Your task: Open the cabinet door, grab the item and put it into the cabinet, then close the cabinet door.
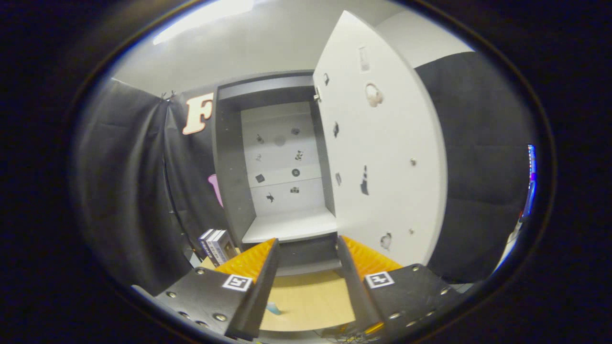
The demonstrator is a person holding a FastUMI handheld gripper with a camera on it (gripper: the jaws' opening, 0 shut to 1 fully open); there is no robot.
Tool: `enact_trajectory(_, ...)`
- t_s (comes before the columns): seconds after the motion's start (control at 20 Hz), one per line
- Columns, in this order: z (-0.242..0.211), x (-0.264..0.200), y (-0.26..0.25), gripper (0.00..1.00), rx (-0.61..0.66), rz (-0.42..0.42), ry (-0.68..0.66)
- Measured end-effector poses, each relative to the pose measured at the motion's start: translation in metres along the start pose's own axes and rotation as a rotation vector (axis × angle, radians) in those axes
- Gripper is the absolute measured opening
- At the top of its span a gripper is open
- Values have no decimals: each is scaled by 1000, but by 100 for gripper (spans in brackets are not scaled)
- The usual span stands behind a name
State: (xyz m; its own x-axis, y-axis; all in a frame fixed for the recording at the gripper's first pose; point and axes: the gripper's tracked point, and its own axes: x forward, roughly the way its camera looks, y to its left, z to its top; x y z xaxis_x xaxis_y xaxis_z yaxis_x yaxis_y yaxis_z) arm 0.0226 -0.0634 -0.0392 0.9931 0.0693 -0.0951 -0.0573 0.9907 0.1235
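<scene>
- Holding nothing, the gripper has its fingers spread wide apart, with bare table showing in the gap between them.
- With the cabinet door already swung open, the step in hand looks to be fetching the item. The likeliest candidate is the small stack of boxes near the table's far left corner, just beyond the left finger and beside the cabinet's left wall; I cannot tell for sure that it is the task's thing.
- A small light-blue object lies on the table under the left finger; too little of it shows to name it.
- To do the grab well, I would turn left toward the boxes, keep the fingers wide, straddle one box across its narrow sides, and close only once both pads face it squarely.
- Beyond the fingers, the cabinet stands at the table's far edge. Its lower shelf is bare and offers open room for a placement.
- Edges to mind: the door's free edge hangs just beyond the right finger, so a carry from the left should stay left of it and clear the shelf's front lip.
- The booth's cloth wall hangs close behind the boxes, leaving little room on that side.
</scene>
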Motion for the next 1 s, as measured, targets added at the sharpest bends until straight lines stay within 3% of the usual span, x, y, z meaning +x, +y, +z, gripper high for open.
enact_trajectory(0.1, -26, 18, 18, 92, -33, 0, 21)
enact_trajectory(0.25, -67, 42, 49, 94, -63, 33, 70)
enact_trajectory(0.3, -83, 51, 59, 100, -66, 41, 87)
enact_trajectory(1.0, -317, 120, 125, 100, -117, 121, 386)
